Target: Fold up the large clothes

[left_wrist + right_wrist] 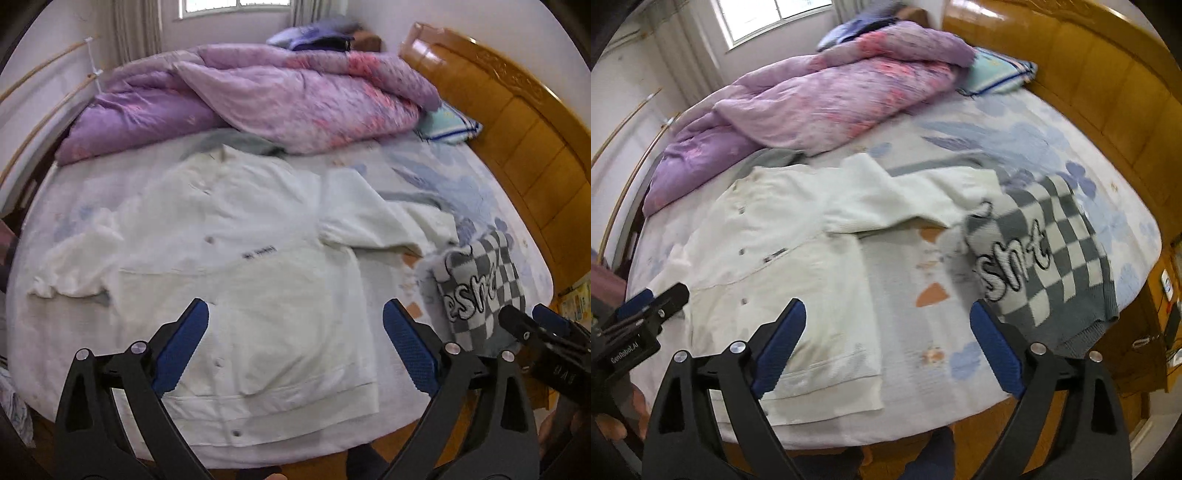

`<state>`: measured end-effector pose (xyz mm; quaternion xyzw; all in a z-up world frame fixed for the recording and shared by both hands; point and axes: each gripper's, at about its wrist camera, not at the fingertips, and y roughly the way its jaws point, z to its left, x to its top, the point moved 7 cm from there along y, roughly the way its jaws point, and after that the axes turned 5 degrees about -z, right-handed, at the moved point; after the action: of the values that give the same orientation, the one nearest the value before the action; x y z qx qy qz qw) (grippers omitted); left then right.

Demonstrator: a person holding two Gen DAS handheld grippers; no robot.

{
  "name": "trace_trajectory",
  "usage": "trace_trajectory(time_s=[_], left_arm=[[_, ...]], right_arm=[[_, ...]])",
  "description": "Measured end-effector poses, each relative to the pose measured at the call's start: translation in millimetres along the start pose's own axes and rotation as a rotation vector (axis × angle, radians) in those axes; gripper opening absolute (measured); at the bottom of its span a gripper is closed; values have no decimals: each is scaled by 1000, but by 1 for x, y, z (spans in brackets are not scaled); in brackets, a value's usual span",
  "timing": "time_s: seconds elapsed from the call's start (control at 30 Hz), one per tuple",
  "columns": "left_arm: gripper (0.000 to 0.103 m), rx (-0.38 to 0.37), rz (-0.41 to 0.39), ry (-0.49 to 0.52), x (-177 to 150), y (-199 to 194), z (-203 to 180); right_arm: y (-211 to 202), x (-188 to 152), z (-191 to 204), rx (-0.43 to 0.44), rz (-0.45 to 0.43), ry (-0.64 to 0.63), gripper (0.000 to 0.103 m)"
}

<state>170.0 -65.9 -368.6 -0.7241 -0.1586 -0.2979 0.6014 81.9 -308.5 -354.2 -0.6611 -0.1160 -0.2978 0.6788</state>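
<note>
A large white button-up jacket (236, 266) lies spread flat on the bed, collar far, hem near. Its right sleeve (373, 218) is bent across toward the body; its left sleeve (74, 262) lies out to the left. It also shows in the right wrist view (768, 251). My left gripper (295, 339) is open and empty above the jacket's hem. My right gripper (888, 339) is open and empty above the bed sheet, between the jacket's hem and a checked sweater (1045, 258). The right gripper also shows at the left wrist view's right edge (535, 325).
The grey and white checked sweater (480, 288) lies at the bed's near right. A purple quilt (258, 96) is heaped at the far side, with a striped pillow (447, 125) beside it. A wooden headboard (517, 122) runs along the right. The floral sheet (923, 295) covers the bed.
</note>
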Motion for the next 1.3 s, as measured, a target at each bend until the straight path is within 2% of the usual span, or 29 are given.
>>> trace_trajectory(time_s=[0.17, 0.27, 0.47, 0.83, 1.1, 1.3], left_arm=[[96, 11, -39, -28, 8, -42, 25], [96, 47, -80, -43, 13, -72, 33], [96, 122, -120, -68, 16, -126, 34], [98, 211, -237, -90, 4, -216, -23], [98, 222, -266, -76, -5, -272, -67], [98, 237, -280, -52, -1, -304, -88]], right_arm=[[-27, 6, 36, 12, -11, -56, 91], [-52, 9, 52, 31, -21, -83, 93], [-97, 14, 59, 69, -62, -144, 95], [-171, 11, 29, 167, -180, -247, 95], [-227, 8, 7, 214, -226, -282, 95], [-260, 13, -8, 208, -253, -267, 95]])
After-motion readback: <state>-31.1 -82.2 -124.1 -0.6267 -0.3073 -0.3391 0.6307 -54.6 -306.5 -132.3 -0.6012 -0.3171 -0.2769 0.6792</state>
